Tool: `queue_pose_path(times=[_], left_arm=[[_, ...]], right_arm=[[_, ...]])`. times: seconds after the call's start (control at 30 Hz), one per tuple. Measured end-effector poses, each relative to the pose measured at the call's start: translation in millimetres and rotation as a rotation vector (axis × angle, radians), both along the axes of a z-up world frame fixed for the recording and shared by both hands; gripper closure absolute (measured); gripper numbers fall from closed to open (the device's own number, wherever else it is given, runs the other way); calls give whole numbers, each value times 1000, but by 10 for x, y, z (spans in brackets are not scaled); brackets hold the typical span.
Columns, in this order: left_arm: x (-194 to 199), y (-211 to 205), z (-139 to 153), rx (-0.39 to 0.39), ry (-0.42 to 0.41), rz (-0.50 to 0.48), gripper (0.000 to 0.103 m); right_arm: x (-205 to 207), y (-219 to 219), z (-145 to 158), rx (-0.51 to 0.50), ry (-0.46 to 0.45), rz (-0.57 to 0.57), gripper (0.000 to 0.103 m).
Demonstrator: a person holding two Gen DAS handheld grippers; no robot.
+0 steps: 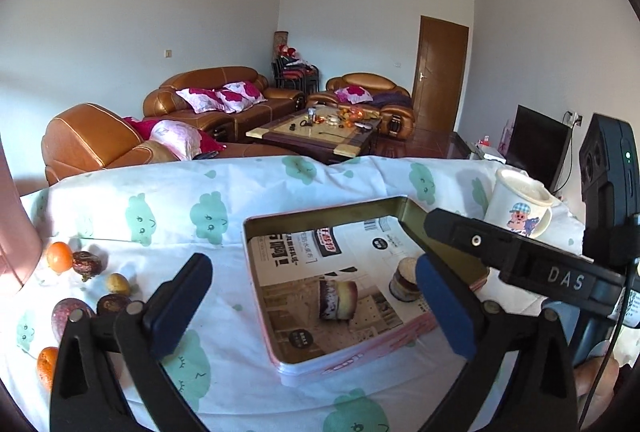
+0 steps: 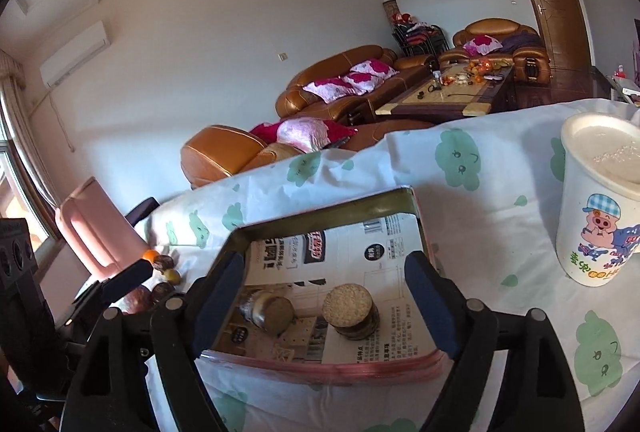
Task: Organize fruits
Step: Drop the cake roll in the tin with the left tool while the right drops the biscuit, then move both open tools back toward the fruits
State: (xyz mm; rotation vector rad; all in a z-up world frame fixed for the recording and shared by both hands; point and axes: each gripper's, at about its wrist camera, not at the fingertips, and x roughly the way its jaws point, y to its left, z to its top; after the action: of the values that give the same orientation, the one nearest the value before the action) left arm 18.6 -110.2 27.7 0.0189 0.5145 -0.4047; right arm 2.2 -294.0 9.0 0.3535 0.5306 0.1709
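My left gripper (image 1: 312, 306) and right gripper (image 2: 326, 304) both hang over the pink tin (image 1: 400, 342), jaws spread wide with nothing between them. The tin sits on the bench's cloud-print cloth (image 1: 160, 192). The fruits, a tangerine (image 1: 59, 256) and dark passion fruit (image 1: 114, 305) among them, lie left of the tin. A cartoon-pig cup (image 2: 596, 208) stands to its right.

Mixed fruits (image 1: 86, 282) in loose cluster on cloth, left of open pink tin (image 1: 280, 362), w/ printed-paper lining.
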Motion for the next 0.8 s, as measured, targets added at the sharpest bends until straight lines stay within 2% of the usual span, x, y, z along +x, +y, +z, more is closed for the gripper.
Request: queue_pose_path(times=[0.27, 0.5, 0.67, 0.8], left_arm=[[-103, 414, -31, 66, -57, 112, 0], [-143, 757, -148, 107, -42, 145, 0], [-170, 942, -222, 169, -45, 159, 0], [-148, 1114, -225, 140, -21, 154, 0]], right_arm=[[-168, 124, 62, -143, -69, -137, 19], [-232, 201, 6, -149, -41, -181, 19], [-309, 408, -28, -181, -28, -192, 19], [-397, 623, -1, -223, -48, -199, 19]])
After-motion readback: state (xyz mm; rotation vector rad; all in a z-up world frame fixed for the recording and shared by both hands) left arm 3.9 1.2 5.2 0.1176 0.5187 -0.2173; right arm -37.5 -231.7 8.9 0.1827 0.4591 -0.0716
